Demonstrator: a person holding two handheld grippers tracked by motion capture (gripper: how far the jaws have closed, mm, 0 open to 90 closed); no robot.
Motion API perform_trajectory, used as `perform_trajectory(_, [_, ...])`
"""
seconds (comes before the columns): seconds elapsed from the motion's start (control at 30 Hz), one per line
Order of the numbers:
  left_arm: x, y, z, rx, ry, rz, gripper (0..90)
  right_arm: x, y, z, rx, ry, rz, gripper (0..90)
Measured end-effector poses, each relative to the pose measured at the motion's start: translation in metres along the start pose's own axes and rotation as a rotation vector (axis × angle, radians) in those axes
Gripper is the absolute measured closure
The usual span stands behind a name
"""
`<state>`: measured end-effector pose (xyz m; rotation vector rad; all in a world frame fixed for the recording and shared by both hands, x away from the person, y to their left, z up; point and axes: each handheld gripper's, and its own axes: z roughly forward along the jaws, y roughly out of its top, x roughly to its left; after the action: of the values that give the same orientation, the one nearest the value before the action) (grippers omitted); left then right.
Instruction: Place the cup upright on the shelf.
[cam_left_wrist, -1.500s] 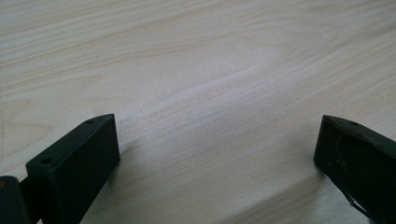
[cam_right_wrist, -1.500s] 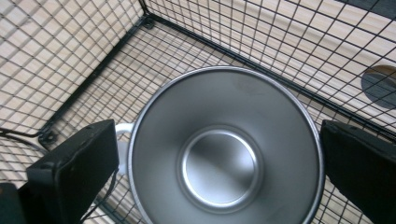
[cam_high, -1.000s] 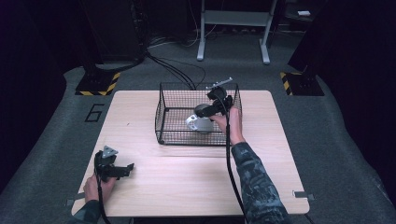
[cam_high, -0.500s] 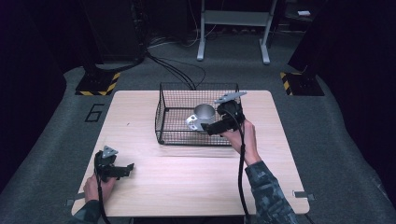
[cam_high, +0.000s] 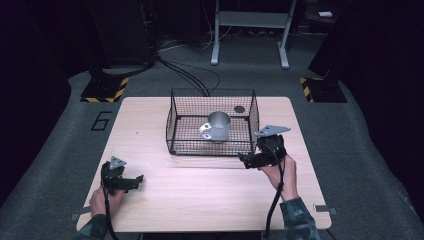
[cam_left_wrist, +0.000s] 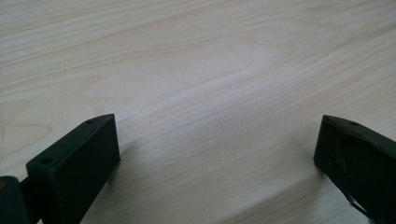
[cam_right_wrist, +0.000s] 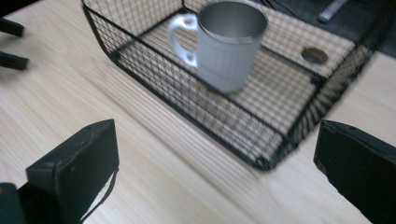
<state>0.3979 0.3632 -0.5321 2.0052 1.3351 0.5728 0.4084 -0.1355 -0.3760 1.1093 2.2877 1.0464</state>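
Steel mug (cam_high: 218, 126) upright inside wire basket (cam_high: 172, 120), right gripper (cam_high: 246, 161) just outside basket's near-right corner, jaws wide apart, empty, left gripper (cam_high: 136, 182) likewise spread over bare table (cam_high: 200, 200)

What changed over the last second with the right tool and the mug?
The right tool let go of the metal mug, pulled back out of the wire basket toward the person, and now hangs open over the table. The mug stands upright in the basket. The left tool stayed put, open.
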Motion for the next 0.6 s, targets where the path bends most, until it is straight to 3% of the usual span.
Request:
perform_trajectory(0.27, [0.001,0.0,0.0,0.001,0.002,0.008,0.2,-0.018,-0.054,-0.002,0.018,-0.072,0.09,0.0])
perform_trajectory(0.3, [0.001,0.0,0.0,0.001,0.002,0.008,0.1,-0.018,-0.054,-0.002,0.018,-0.072,0.09,0.0])
perform_trajectory(0.33, [0.001,0.0,0.0,0.001,0.002,0.008,0.1,-0.022,-0.067,-0.001,0.026,-0.096,0.119,0.0])
perform_trajectory(0.37, [0.001,0.0,0.0,-0.001,0.003,0.007,0.1,-0.022,-0.067,-0.001,0.026,-0.096,0.119,0.0])
perform_trajectory(0.47, [0.001,0.0,0.0,0.001,0.002,0.008,0.1,-0.033,-0.095,0.004,0.056,-0.143,0.164,0.0])
perform_trajectory(0.53, [0.001,0.0,0.0,0.0,0.002,0.007,0.1,-0.035,-0.1,0.005,0.068,-0.147,0.168,0.0])
perform_trajectory(0.57, [0.001,0.0,0.0,0.0,0.002,0.007,0.1,-0.041,-0.116,0.009,0.084,-0.161,0.198,0.0])
perform_trajectory(0.6, [0.001,0.0,0.0,0.0,0.002,0.007,0.1,-0.041,-0.116,0.009,0.084,-0.161,0.198,0.0])
